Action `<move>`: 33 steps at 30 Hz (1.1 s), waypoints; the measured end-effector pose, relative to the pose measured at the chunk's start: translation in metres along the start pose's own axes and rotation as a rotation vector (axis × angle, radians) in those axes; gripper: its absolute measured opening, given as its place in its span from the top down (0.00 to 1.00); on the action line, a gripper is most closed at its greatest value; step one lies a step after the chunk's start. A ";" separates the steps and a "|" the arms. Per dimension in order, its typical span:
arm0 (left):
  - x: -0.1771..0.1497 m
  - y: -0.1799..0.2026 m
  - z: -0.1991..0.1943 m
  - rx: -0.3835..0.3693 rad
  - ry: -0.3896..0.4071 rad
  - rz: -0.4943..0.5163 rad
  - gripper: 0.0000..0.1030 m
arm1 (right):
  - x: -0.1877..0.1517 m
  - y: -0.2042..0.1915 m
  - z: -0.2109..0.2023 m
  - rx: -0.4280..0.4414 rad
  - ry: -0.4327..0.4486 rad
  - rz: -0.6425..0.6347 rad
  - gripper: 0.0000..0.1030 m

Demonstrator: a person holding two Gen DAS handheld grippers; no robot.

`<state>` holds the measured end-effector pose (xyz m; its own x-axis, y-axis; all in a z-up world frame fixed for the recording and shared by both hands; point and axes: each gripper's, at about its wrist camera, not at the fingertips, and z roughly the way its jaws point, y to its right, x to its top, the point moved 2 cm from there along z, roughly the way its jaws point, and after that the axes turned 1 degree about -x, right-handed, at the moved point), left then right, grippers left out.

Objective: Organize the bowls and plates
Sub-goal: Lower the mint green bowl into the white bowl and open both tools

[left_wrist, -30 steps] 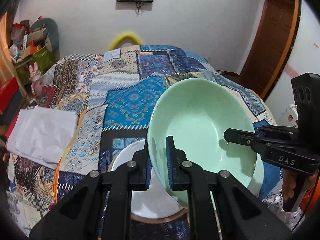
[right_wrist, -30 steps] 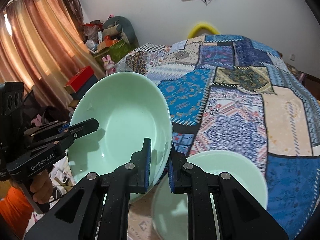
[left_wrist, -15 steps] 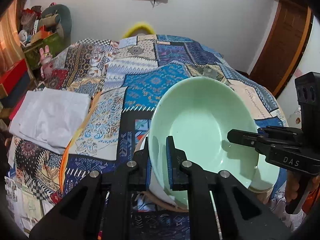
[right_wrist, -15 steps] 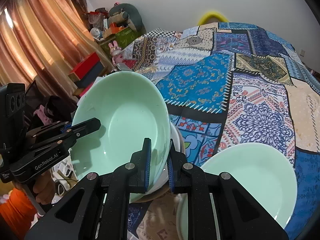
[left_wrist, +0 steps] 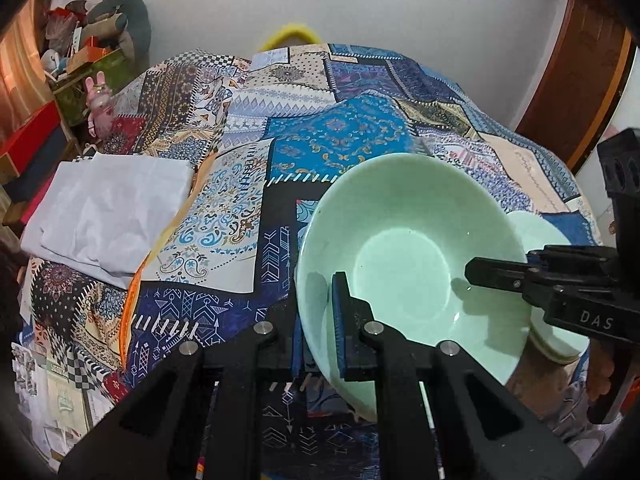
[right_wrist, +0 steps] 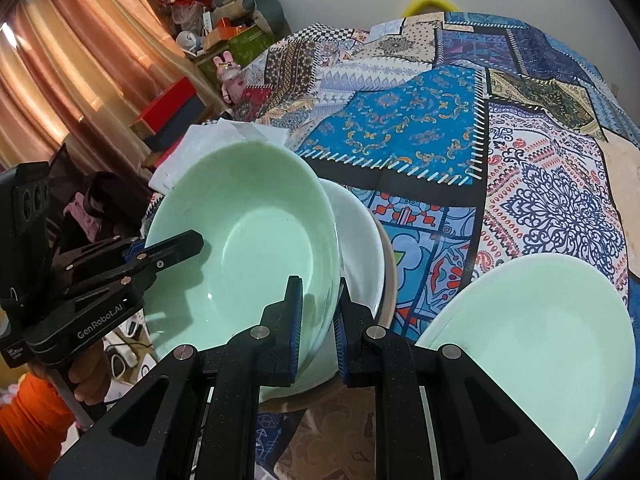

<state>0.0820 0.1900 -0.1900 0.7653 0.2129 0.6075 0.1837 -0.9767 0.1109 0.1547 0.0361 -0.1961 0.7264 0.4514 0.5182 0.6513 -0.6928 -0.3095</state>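
Since a second ago both grippers have carried the green bowl (left_wrist: 404, 264) leftward; left gripper (left_wrist: 316, 320) and right gripper (right_wrist: 318, 320) stay clamped on opposite rims; lowering level would seat it in the empty white bowl (right_wrist: 360, 240); the green plate (right_wrist: 532, 340) sits empty nearby.

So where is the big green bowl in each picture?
Left wrist view: the green bowl sits right of center, pinched at its near rim.
Right wrist view: the bowl sits left of center, pinched at its right rim.
Shared landmark: the white cloth.
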 end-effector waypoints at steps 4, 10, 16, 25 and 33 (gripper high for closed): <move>0.000 0.003 0.005 0.014 0.001 0.022 0.88 | 0.001 0.001 0.000 -0.011 0.001 -0.002 0.87; 0.000 0.005 0.010 0.038 -0.001 0.040 0.85 | 0.002 -0.002 0.001 -0.053 0.005 -0.045 0.86; -0.001 0.004 0.014 0.068 0.000 0.061 0.83 | 0.004 -0.007 0.000 -0.112 0.018 -0.113 0.84; -0.003 0.008 0.018 0.080 -0.009 0.083 0.80 | 0.010 -0.007 -0.005 -0.130 0.032 -0.116 0.80; 0.003 0.001 0.000 0.014 0.024 0.041 0.80 | 0.011 -0.015 -0.016 -0.196 0.081 -0.187 0.66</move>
<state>0.0842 0.1893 -0.1881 0.7573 0.1716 0.6302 0.1609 -0.9841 0.0746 0.1494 0.0427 -0.1726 0.5724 0.5411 0.6161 0.7121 -0.7006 -0.0463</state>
